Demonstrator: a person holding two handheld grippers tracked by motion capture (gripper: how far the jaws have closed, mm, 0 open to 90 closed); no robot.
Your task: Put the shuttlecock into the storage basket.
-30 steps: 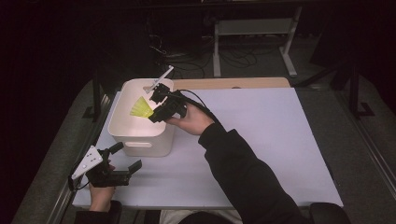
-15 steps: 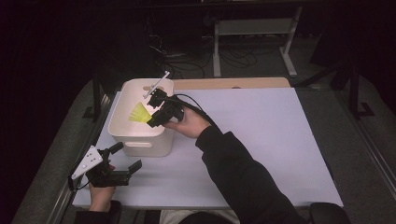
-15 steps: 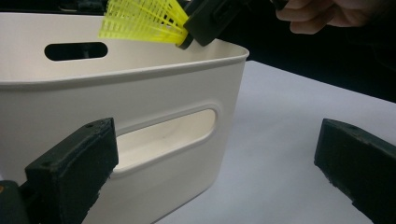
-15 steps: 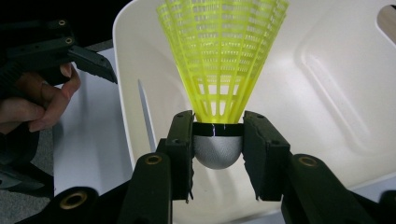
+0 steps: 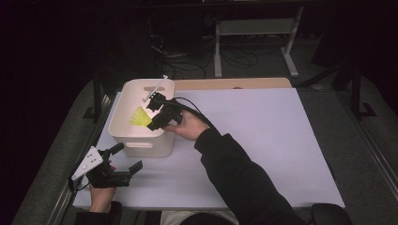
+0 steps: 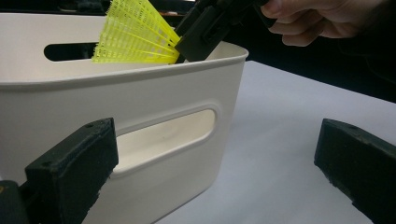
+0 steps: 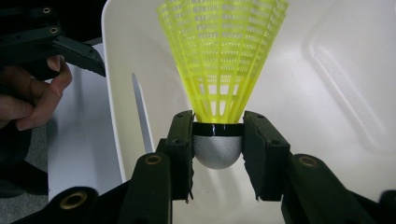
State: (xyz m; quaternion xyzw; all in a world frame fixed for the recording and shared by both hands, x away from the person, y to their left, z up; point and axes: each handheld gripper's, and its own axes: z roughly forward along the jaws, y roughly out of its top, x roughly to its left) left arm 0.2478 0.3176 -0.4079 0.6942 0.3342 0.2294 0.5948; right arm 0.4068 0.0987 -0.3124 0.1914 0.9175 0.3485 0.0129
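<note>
Both grippers are seen from the high view, and the nearer one comes first: the left gripper [image 5: 126, 159] is held low at the near left corner of the white table [image 5: 263, 140], just in front of the white bin [image 5: 123, 136]. Its jaws are spread wide with nothing between them; in the left gripper view the bin's near wall and its slotted handle are framed between the two black jaws, which are kept apart from the wall.

Farther off, the right gripper [image 5: 151, 114] is held over the bin's open top, tilted down into it. Its jaws are pressed onto a yellow shuttlecock [image 5: 139, 116] — in the right gripper view the silver cork [image 7: 217, 150] is pinched from both sides by the pads, and the yellow mesh skirt [image 7: 223, 51] is fanned out away from the jaws toward the bin's pale floor. The shuttlecock is thus kept inside the bin's rim, above its floor, near the front right corner. In the left gripper view the skirt is seen rising just above the rim — held there by the right gripper.
</note>
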